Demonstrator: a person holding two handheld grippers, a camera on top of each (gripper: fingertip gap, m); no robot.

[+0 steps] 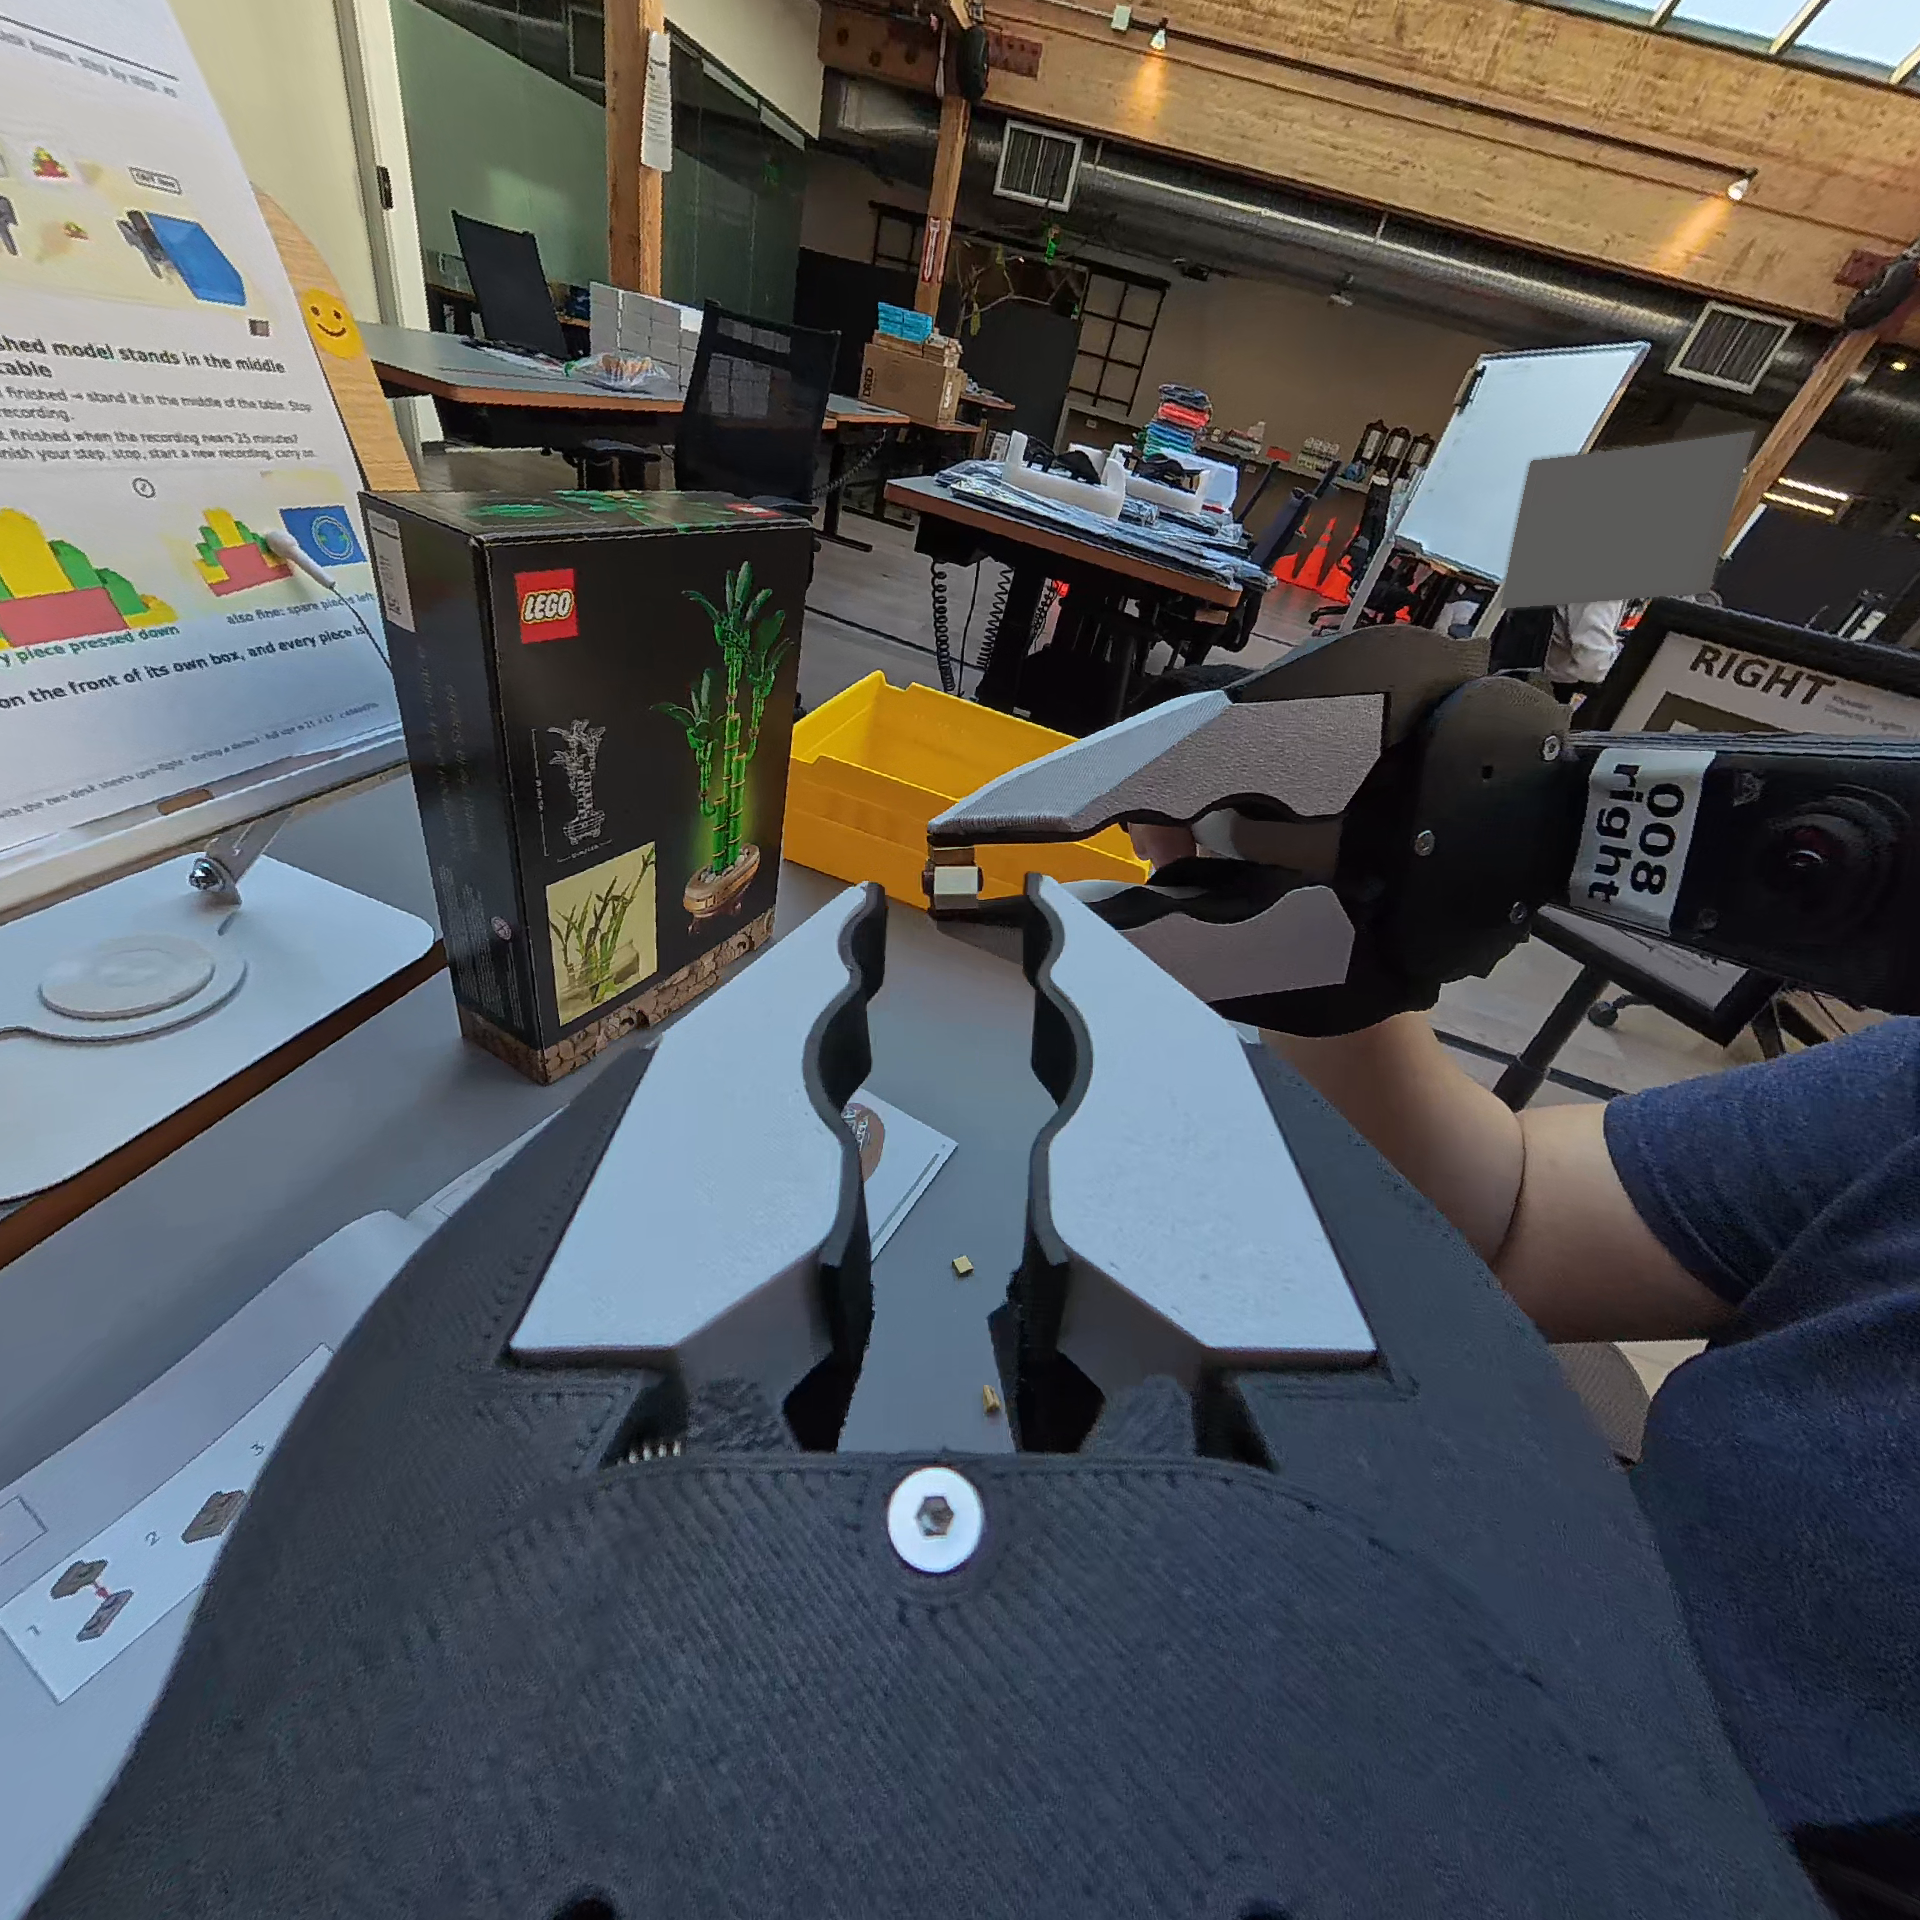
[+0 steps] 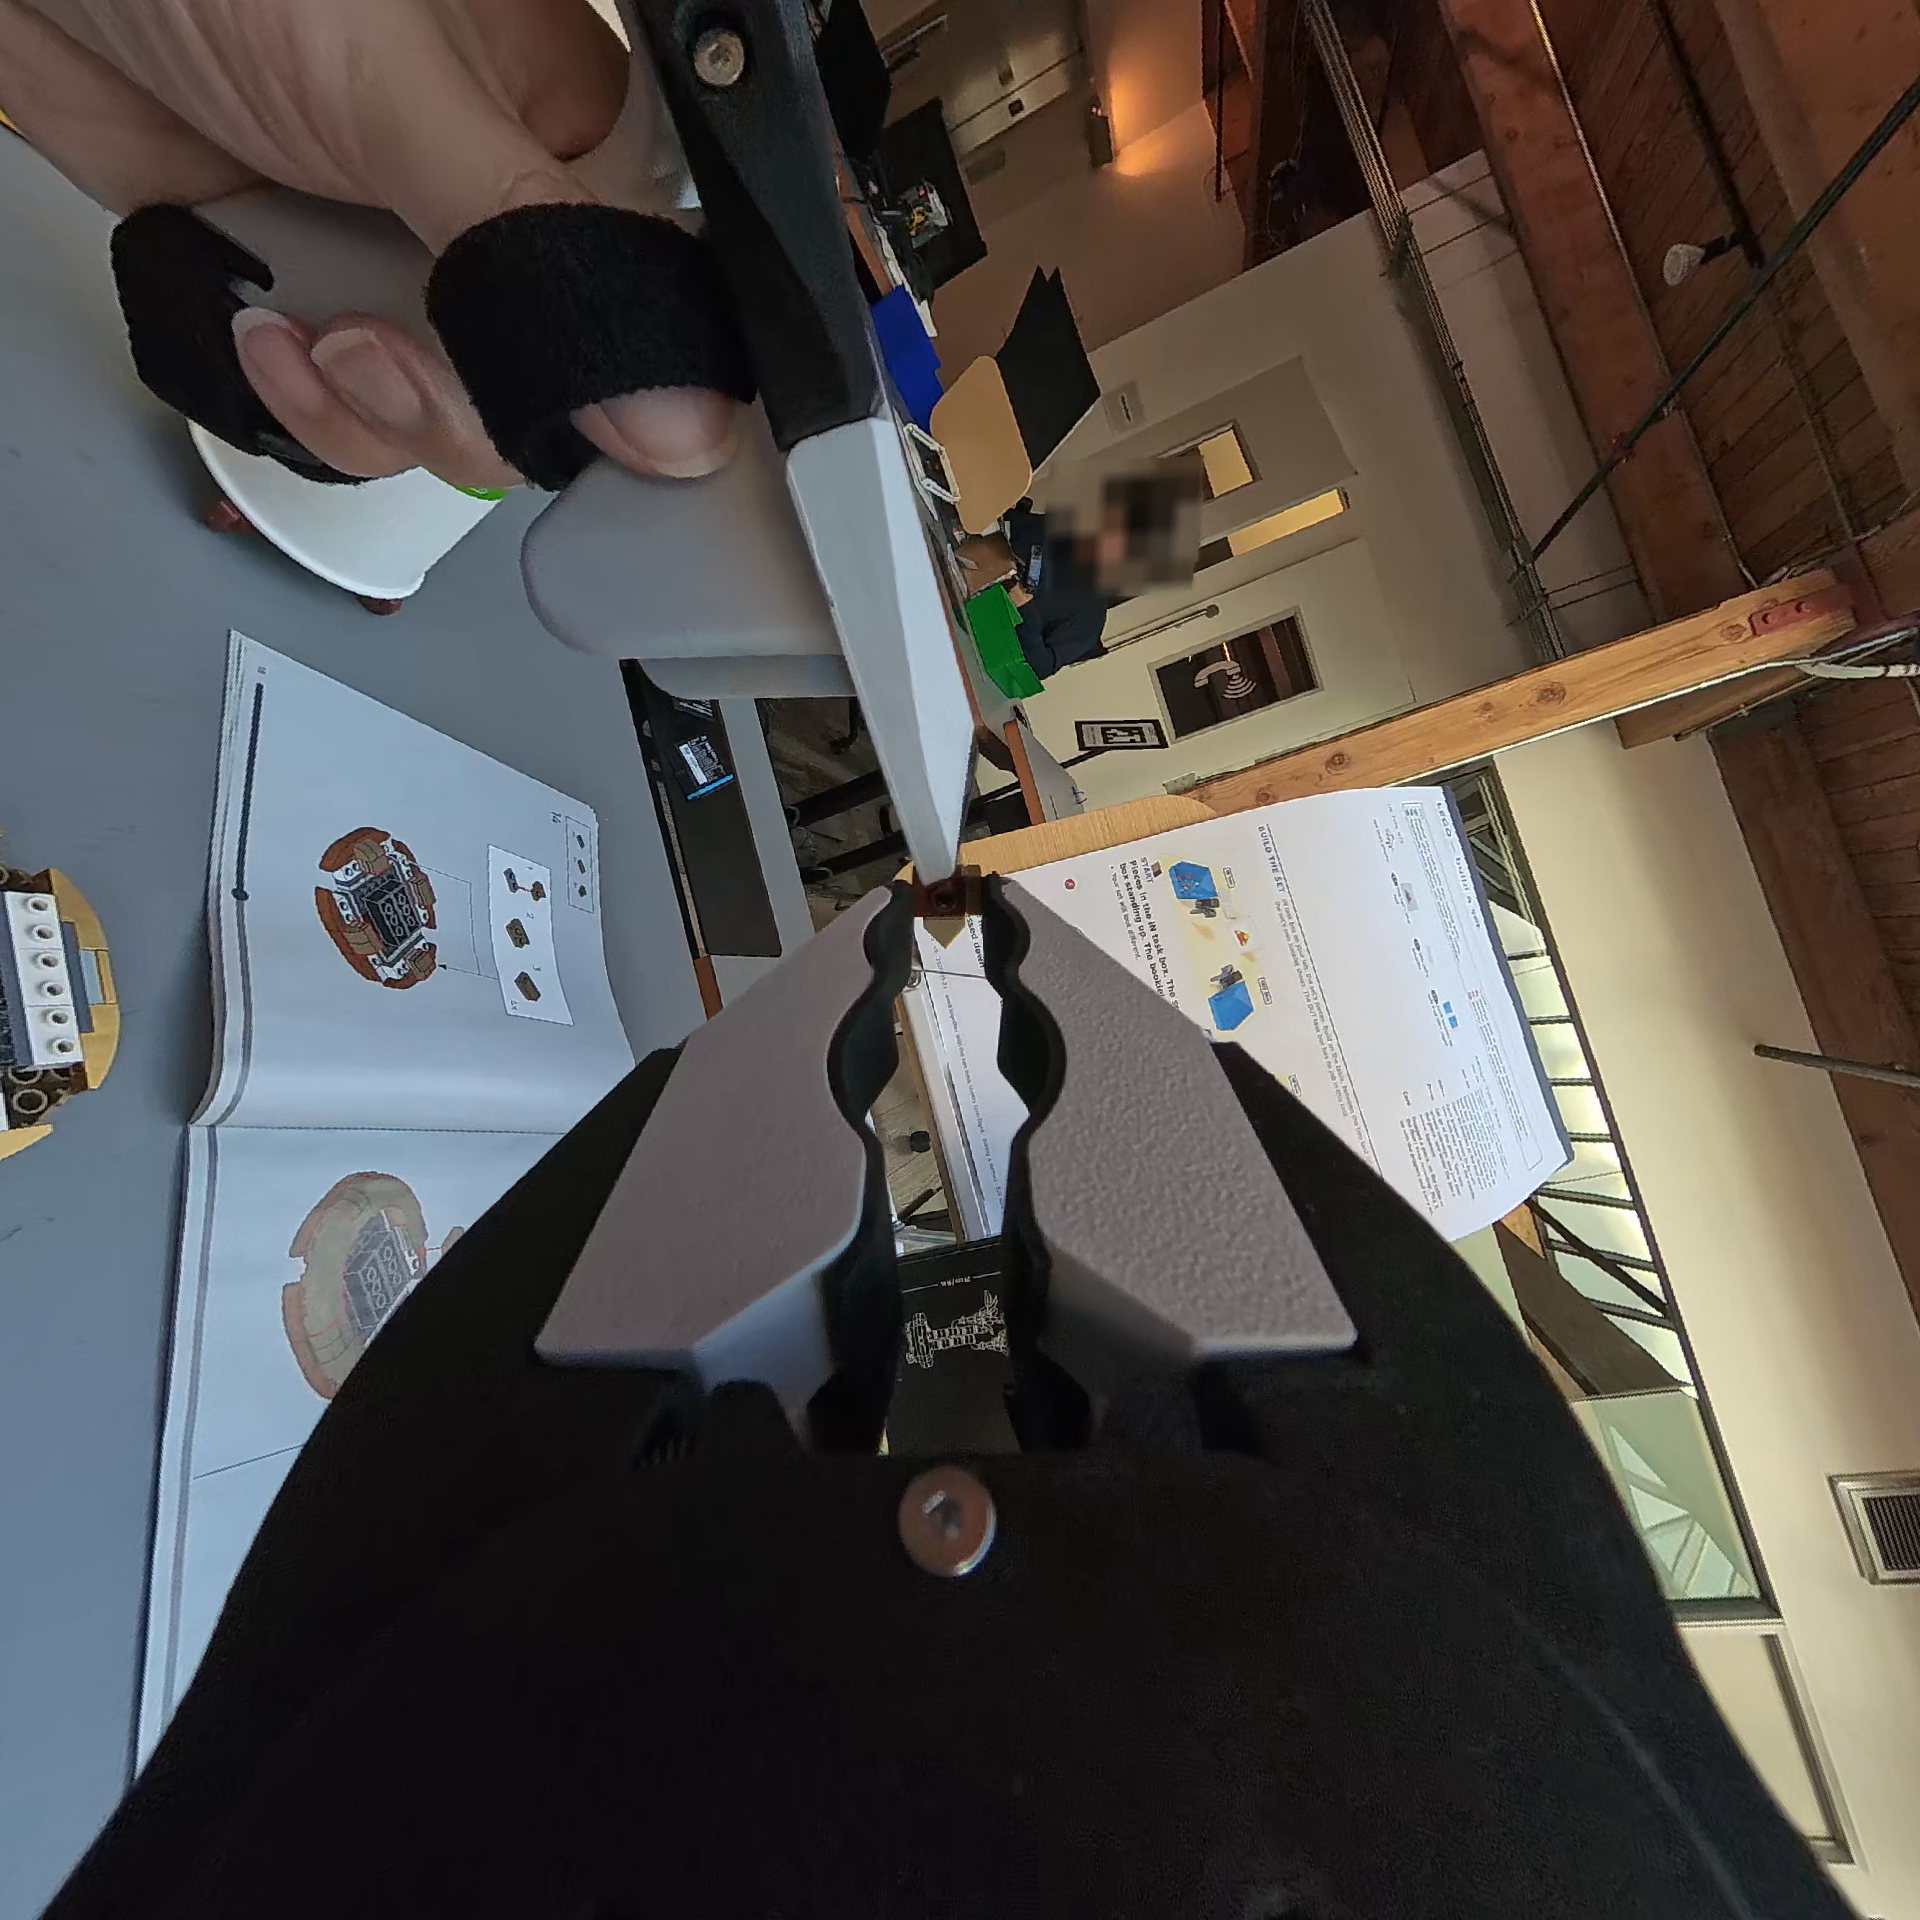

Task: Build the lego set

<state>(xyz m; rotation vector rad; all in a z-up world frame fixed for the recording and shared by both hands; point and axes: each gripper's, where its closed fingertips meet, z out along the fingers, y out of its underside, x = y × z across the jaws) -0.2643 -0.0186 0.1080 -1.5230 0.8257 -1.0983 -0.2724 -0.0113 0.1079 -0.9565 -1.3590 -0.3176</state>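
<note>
Right tongs (image 2: 943, 896) pinch a small brown piece (image 2: 945, 894) at the tips; I judge it light, rigid, slippery, so grip its flat sides. Left tongs (image 1: 951, 894) open, empty

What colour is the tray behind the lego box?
Yellow tray, behind the lego box; clearest in the left wrist view.

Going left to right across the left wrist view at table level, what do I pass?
Instruction sheet on its stand → lego box → yellow bin → small brick held by right gripper.
</note>
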